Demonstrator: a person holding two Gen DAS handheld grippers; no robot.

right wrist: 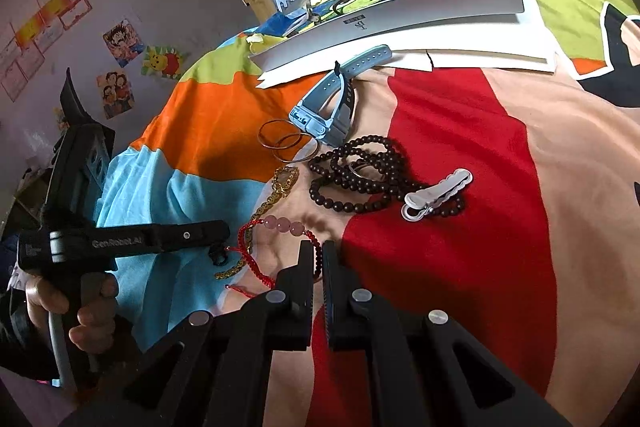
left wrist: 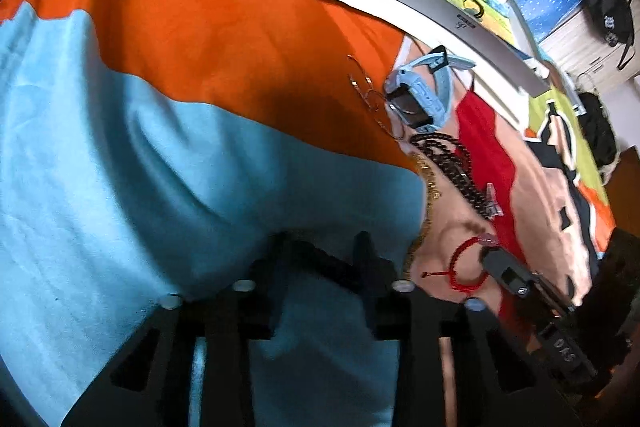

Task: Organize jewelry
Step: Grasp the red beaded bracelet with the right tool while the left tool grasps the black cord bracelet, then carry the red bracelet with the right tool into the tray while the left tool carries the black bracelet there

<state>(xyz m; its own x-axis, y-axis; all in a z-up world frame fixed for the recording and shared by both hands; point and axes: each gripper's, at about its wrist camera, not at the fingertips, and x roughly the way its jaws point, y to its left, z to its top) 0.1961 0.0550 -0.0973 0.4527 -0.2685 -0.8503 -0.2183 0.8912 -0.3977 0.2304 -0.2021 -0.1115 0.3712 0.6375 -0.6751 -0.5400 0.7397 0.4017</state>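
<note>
The right gripper sits low over the bedspread, its two fingers nearly together and pinched around the red cord bracelet, whose pink beads lie just beyond the tips. To its left, the left gripper reaches in over the blue patch of cloth; from its own camera its fingers stand apart with only fabric between them. A gold chain trails beside the red cord. Further on lies a heap of dark wooden beads, with a white hair clip resting on its right edge. Thin metal bangles overlap just left of the beads, and a light blue watch stands on its side behind them. Farthest back, a shallow white box rests on the bed.
</note>
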